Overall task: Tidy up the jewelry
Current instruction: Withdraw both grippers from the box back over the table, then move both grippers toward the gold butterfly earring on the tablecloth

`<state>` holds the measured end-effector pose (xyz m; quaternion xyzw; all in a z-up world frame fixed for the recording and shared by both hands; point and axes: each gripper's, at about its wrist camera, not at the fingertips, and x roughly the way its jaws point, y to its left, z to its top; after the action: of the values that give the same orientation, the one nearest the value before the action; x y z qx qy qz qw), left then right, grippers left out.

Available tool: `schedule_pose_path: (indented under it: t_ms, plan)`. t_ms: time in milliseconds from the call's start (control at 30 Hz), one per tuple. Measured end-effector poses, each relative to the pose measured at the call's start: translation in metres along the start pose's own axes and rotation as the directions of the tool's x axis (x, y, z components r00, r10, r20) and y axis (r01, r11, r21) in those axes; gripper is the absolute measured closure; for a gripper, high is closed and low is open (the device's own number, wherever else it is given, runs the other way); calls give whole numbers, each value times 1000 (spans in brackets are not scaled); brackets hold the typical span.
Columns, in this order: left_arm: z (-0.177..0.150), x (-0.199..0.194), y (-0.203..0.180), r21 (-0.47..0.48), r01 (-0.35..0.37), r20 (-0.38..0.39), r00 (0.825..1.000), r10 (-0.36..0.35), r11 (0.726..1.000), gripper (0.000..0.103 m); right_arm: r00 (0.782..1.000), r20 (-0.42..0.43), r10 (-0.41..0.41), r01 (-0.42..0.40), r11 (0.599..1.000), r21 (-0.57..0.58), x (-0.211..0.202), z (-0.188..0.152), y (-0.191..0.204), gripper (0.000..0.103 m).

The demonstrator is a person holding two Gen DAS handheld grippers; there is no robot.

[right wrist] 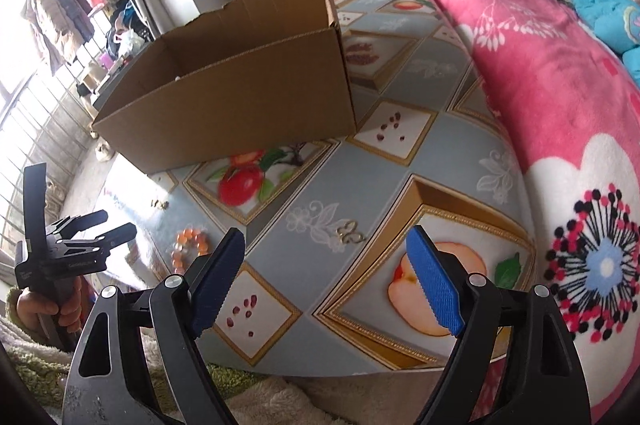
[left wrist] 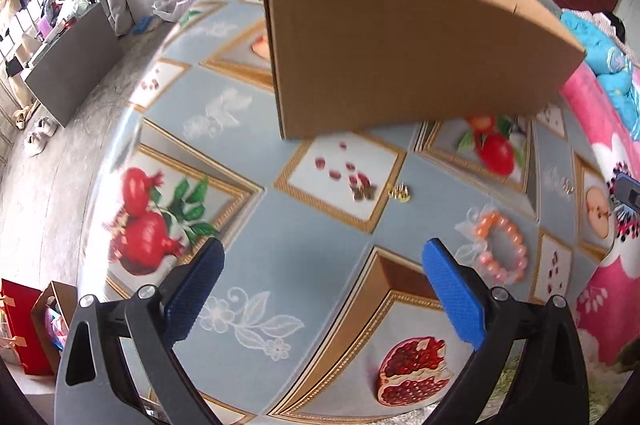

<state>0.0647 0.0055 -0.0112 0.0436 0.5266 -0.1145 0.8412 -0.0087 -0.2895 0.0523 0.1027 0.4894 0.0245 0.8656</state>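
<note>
Left wrist view: my left gripper (left wrist: 322, 265) hangs over the near part of the counter (left wrist: 320, 233), jaws spread wide, nothing between the blue pads (left wrist: 452, 297). The counter wears a blue-grey cloth printed with pomegranates and gold frames. An open cardboard box (left wrist: 400, 57) stands toward the far side, upright, top open; I cannot see its floor from here. Nearer than the box, on the bare cloth, lies a small gold piece (left wrist: 401, 193), with a dark butterfly-shaped piece (left wrist: 363, 192) just beside it on its left. An orange-pink bead bracelet (left wrist: 505, 249) lies toward the right edge, close beside my right-hand pad, not touched. A pink floral blanket (left wrist: 600, 265) runs along the right edge of the counter. Right wrist view: my right gripper (right wrist: 326, 279) is over the near right part of the counter (right wrist: 360, 185), jaws wide and empty. A small gold butterfly-shaped piece (right wrist: 352, 233) lies on the cloth just beyond the gap between the pads, not touched. The box (right wrist: 240, 105) sits farther back and left. The bead bracelet (right wrist: 190, 245) lies toward the left, and a small gold item (right wrist: 159, 203) beyond it near the box's front. The left gripper (right wrist: 116, 225) shows at the left edge, held in a hand (right wrist: 48, 309).
</note>
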Motion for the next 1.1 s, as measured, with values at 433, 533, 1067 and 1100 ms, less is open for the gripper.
schedule_pose_path:
  t_ms: [433, 533, 1067, 1100]
  plan:
    - [-18, 14, -13, 67, -30, -24, 999, 32, 997, 5, 996, -67, -55, 52, 998, -38, 27, -4, 10, 29]
    - [-19, 14, -15, 67, -35, -23, 999, 36, 997, 4, 993, -80, -88, 83, 995, -60, 34, -4, 10, 29]
    - [-16, 11, -16, 52, -40, -14, 999, 41, 998, 4, 973, -134, -187, 169, 976, -136, 57, -14, 4, 8]
    - [-16, 11, -16, 49, -41, -16, 999, 42, 998, 4, 971, -137, -194, 174, 974, -144, 57, -14, 5, 8]
